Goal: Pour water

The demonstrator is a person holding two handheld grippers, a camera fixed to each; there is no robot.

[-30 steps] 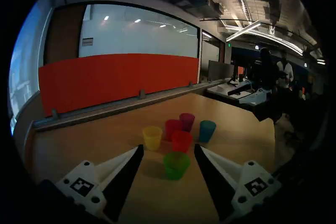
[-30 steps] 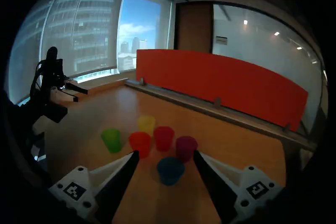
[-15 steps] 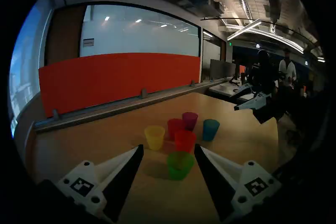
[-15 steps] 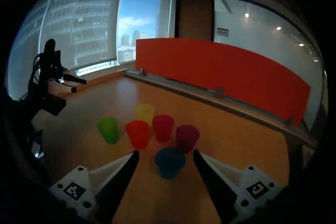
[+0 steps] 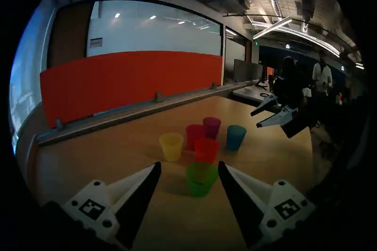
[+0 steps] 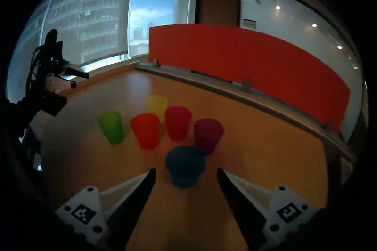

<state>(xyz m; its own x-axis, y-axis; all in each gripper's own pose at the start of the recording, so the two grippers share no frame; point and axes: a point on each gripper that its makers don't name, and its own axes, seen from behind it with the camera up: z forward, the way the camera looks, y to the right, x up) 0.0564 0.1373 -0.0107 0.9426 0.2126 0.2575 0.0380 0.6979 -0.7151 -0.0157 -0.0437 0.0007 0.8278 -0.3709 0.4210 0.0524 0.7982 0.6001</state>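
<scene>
The left gripper [image 5: 189,165], wide open and empty, had the upright green cup [image 5: 201,179] dead ahead between its fingers, and the right gripper [image 6: 185,172], equally wide, the blue cup [image 6: 185,165], both cups near the red cup [image 6: 178,122].

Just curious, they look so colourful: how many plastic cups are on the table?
6, clustered on the wooden table: blue cup nearest the right gripper, green cup nearest the left gripper, with orange cup, red cup, purple cup and yellow cup bunched alongside. None seems hidden.
</scene>
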